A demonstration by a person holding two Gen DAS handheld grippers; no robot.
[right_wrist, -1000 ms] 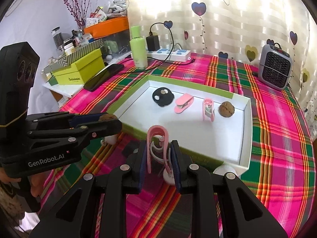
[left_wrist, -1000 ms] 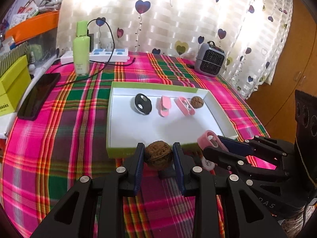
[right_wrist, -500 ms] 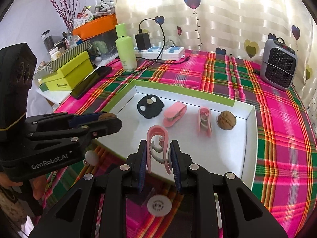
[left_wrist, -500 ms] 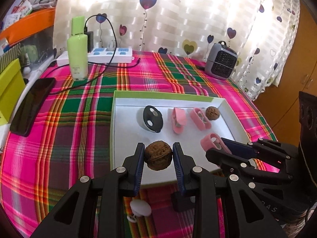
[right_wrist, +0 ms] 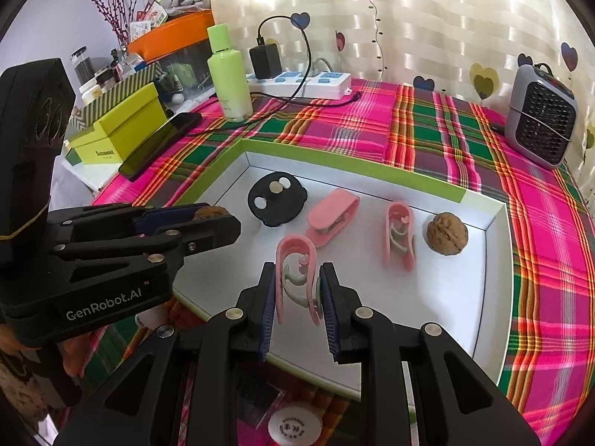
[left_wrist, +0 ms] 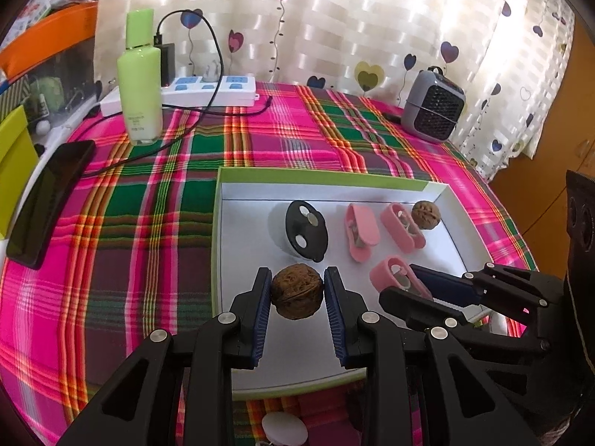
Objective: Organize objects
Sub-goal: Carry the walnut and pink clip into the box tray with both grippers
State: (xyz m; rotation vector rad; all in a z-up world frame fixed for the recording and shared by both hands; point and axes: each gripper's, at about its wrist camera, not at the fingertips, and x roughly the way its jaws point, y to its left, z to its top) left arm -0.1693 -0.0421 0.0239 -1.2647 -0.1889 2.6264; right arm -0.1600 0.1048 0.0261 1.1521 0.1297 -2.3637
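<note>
My left gripper (left_wrist: 296, 293) is shut on a brown walnut (left_wrist: 296, 291) and holds it over the near left part of the white tray with a green rim (left_wrist: 319, 177). To its right, my right gripper (right_wrist: 297, 291) is shut on a pink clip (right_wrist: 295, 273), held upright above the tray's near side. On the tray floor lie a black round disc (left_wrist: 306, 236), two more pink clips (left_wrist: 361, 231) (left_wrist: 402, 226) and a second walnut (left_wrist: 426, 214). In the right wrist view the left gripper (right_wrist: 214, 219) shows at the left with the walnut at its tip.
A green bottle (left_wrist: 140, 81), a white power strip (left_wrist: 208, 91) with a black cable, a dark phone (left_wrist: 48, 195) and a grey small heater (left_wrist: 433, 106) stand on the plaid cloth around the tray. Yellow-green boxes (right_wrist: 119, 126) sit at the left. A white round cap (right_wrist: 295, 423) lies by the near edge.
Both grippers have moved forward and slightly down, from in front of the tray's near rim to above its floor, each keeping its load.
</note>
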